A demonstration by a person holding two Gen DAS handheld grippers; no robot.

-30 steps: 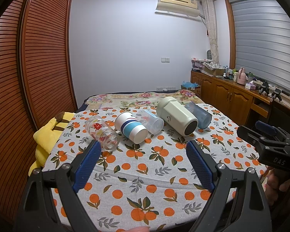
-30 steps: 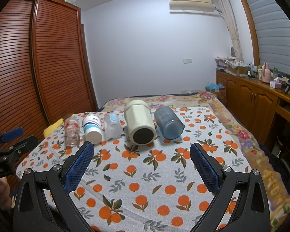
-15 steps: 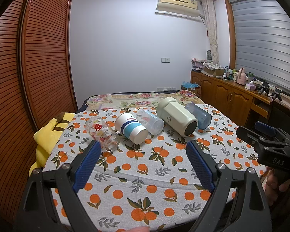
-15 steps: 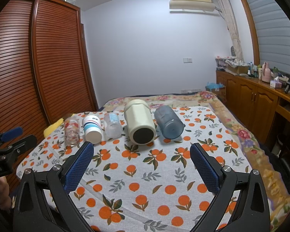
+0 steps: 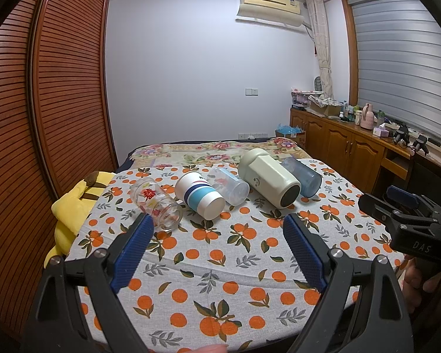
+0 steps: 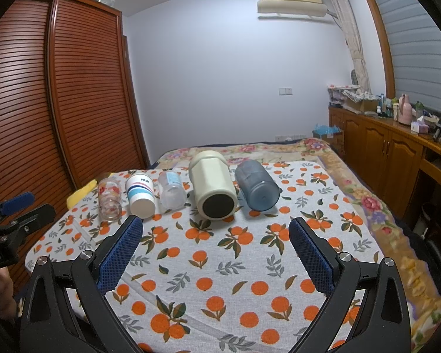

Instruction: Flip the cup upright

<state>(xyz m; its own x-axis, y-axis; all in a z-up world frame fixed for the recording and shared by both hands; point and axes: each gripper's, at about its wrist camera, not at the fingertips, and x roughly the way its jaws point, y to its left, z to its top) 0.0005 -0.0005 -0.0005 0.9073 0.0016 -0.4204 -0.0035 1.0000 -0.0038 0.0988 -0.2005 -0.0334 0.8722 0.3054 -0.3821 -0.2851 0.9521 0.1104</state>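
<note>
Several cups lie on their sides in a row on the orange-print cloth [image 5: 220,259]: a printed clear glass [image 5: 157,204] [image 6: 109,198], a white cup with blue stripes [image 5: 199,195] [image 6: 141,195], a clear plastic cup [image 5: 229,185] [image 6: 172,189], a cream flask [image 5: 269,181] [image 6: 213,186] and a blue-grey tumbler [image 5: 302,172] [image 6: 258,186]. My left gripper [image 5: 219,244] is open and empty, short of the row. My right gripper [image 6: 216,245] is open and empty, short of the flask; it also shows in the left wrist view [image 5: 402,214].
A yellow plush toy [image 5: 70,206] lies at the cloth's left edge. A slatted wooden wardrobe [image 5: 44,103] stands on the left. A wooden sideboard [image 6: 397,153] with clutter runs along the right wall. The flowered bedspread [image 6: 367,203] extends right of the cloth.
</note>
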